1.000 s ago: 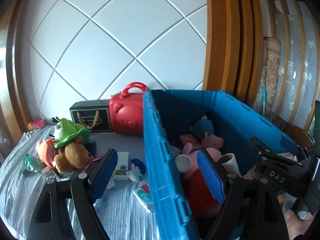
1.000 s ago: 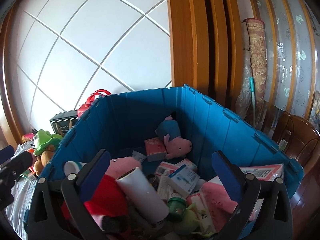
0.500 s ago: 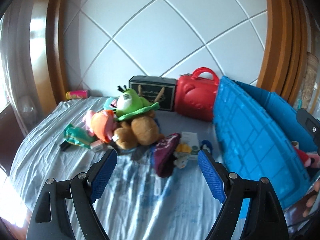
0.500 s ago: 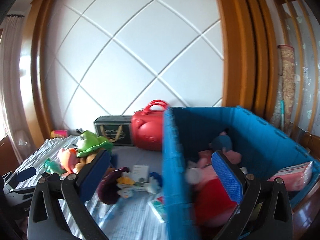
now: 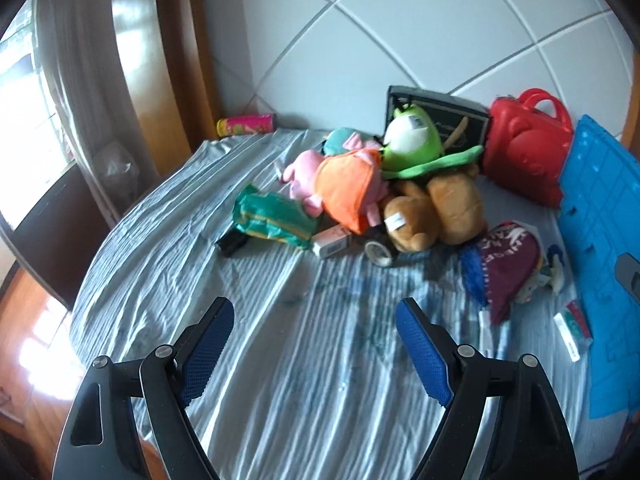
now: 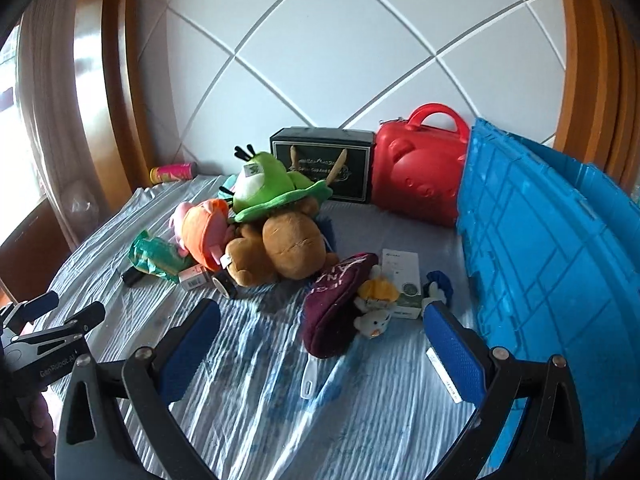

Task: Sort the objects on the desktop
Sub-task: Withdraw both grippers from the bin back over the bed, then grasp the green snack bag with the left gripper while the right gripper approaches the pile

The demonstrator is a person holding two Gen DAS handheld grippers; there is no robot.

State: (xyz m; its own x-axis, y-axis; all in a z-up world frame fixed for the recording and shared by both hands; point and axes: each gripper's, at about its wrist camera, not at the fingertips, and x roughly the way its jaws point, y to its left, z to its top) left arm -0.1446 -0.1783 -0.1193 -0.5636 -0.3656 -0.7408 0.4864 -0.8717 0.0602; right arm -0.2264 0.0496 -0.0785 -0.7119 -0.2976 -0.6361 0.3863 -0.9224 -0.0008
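Left wrist view: the left gripper hangs over a bare stretch of the striped cloth covering the bench, its blue-padded fingers spread wide with nothing between them. Ahead lies the unsorted pile: a green plush on top of a brown plush bear, an orange and pink plush leaning against them, a green packet just beside, and a small white box and a roll of tape at the pile's near edge. A maroon cap lies to the right, near the blue crate.

Right wrist view: the right gripper is likewise wide open and empty, aimed at the maroon cap, which touches a small toy figure and a white carton. The crate's wall stands just to the right; a red case and a black box sit against the wall behind.

The step in hand seems to be picking the next item for the crate. The cap is nearest the right gripper; a good grasp would probably close on its raised crown, clear of the toy figure, then lift high enough to pass the crate rim. The left gripper would do well to take a loose edge item, such as the green packet, rather than tug the stacked plush toys.
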